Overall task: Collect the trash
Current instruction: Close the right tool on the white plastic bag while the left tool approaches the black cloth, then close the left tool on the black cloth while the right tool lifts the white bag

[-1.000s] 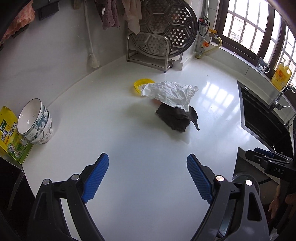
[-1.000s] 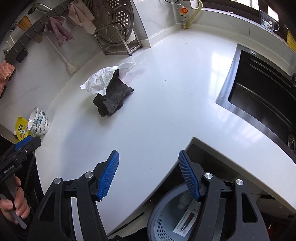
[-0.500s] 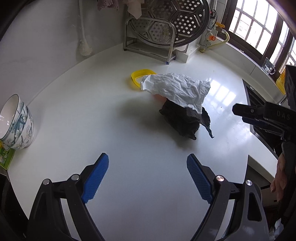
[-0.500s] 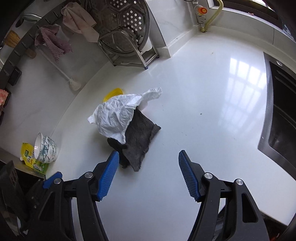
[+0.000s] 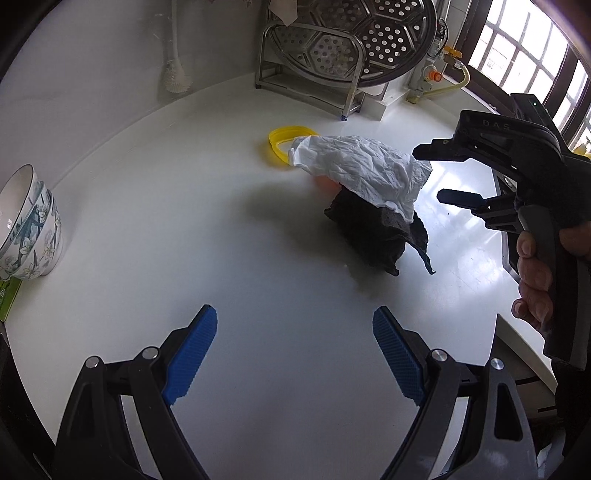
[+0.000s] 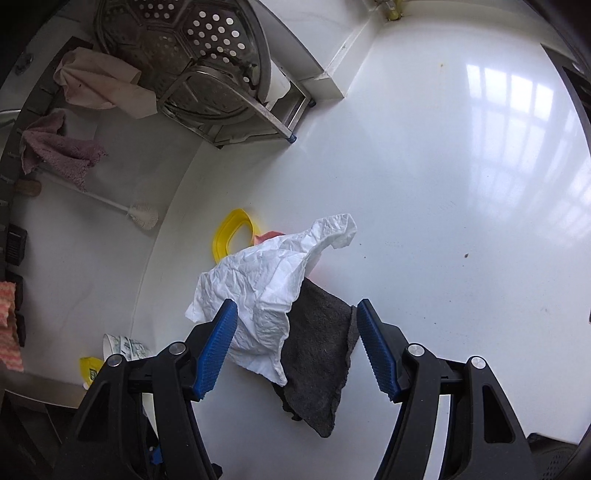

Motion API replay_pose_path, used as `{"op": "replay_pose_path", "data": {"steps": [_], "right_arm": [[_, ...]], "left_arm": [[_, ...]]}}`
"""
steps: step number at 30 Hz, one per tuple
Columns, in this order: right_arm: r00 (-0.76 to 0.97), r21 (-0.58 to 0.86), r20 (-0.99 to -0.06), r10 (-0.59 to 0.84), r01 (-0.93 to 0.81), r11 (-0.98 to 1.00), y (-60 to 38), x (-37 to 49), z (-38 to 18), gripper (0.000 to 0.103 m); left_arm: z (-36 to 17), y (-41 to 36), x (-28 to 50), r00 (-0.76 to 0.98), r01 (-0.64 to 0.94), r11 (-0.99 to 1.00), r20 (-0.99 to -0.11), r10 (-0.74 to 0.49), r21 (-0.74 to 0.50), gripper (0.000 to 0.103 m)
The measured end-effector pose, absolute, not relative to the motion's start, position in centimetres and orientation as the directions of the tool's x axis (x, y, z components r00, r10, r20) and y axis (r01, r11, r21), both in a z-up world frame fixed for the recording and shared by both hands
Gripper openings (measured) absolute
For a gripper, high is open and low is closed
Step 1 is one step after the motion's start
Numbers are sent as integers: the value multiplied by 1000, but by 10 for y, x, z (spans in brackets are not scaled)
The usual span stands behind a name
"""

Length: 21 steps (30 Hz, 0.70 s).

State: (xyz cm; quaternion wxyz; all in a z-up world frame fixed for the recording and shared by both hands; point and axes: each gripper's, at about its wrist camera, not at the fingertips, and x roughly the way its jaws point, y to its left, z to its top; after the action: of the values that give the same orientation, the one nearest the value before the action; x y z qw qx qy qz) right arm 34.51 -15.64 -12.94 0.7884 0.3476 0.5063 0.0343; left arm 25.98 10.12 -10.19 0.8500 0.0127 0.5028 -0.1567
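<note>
Both claws are released: the right claw [image 6: 295, 347] hangs low over the pile with its blue pads [image 6: 218, 347] spread to either side of it, while the left claw [image 5: 293, 354] waits over bare white desk [image 5: 184, 221], holding nothing. On that desk a crumpled white paper [image 6: 266, 288] is draped over a dark grey cloth [image 6: 317, 362], with a yellow ring [image 6: 231, 236] just beside them at eleven o'clock and something orange-pink peeking from under the paper.

white countertop [image 5: 184, 221] glossy | grid window [image 5: 517, 62] right, daylight | steamer rack [image 5: 354, 33] at white wall [image 5: 92, 74]
</note>
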Motion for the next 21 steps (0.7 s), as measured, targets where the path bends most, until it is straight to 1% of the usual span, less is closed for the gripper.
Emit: {"op": "replay_pose_path", "data": {"steps": [6,8,10,11,12,13,14,15,18,21], "right_arm": [[481,575,-780,400,298,762,-148,357,-131,64],[485,562,-784,387,292,774,-147,360,-129,61],[479,553,-790,382,288,782,-146,363,-129,42],[475,556,-790,389,287,780,-146,365,-130,38],[473,562,-787,397,284,777,-146,366,-130,30],[473,568,-783,404,279,774,-146,366,-131,20],[473,571,-781,408,274,774,-147,366,-131,14],[478,571,-779,406,271,775,-147,365,-130,11],[505,572,-768,395,262,777,-152,360,-125,7],[534,579,-755,380,272,769,-164,353,-119,6]], "left_arm": [[-104,99,259,439,288,948,-862,-255,-133,85],[-104,98,259,438,291,948,-862,-254,-132,85],[-104,98,259,438,291,948,-862,-255,-132,85],[-104,98,259,437,291,947,-862,-256,-134,85],[-105,97,260,436,292,947,-863,-256,-133,85],[-105,96,260,435,293,947,-863,-255,-132,85],[-104,95,261,436,294,947,-863,-257,-133,85],[-104,94,262,437,294,946,-861,-259,-136,85],[-103,88,266,440,298,944,-858,-266,-141,85],[-104,81,273,439,301,940,-851,-287,-162,85]]}}
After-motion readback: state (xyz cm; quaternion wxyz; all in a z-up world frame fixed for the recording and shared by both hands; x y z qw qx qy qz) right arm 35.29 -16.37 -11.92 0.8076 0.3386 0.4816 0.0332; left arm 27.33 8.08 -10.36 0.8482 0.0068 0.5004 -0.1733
